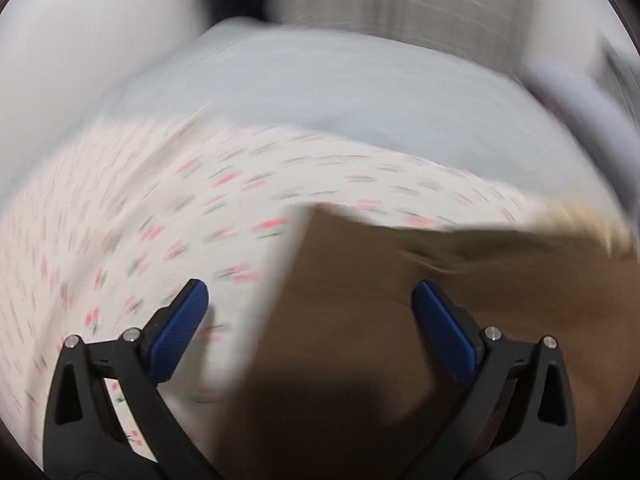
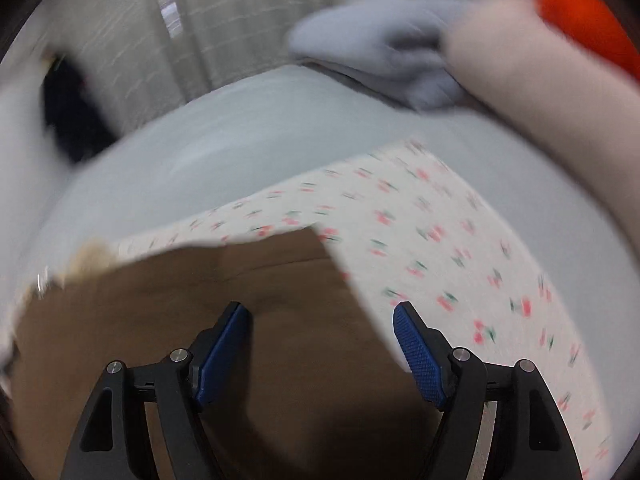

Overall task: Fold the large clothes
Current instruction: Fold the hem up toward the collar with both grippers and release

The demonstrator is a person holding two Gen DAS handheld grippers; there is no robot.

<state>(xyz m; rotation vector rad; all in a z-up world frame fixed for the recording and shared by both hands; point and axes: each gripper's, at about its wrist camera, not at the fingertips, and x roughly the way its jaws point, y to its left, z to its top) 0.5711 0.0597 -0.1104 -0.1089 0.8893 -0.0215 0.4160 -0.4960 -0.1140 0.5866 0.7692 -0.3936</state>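
**Both jaws wide, brown garment under them**

My jaws stand spread apart on the left gripper (image 1: 310,296) and the right gripper (image 2: 322,316), with nothing between the blue pads. I see the brown garment (image 1: 360,320) lying on the cherry-print cloth (image 1: 160,220), directly below both grippers. Beyond the cherry-print cloth lies the pale sheet (image 2: 200,160); a grey folded pile (image 2: 380,52) sits at its far edge. Both views are motion-blurred.

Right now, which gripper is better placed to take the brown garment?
Probably the right gripper: its open jaws sit mostly over the brown garment. The left gripper, also open, straddles its edge, half over the cherry-print cloth.
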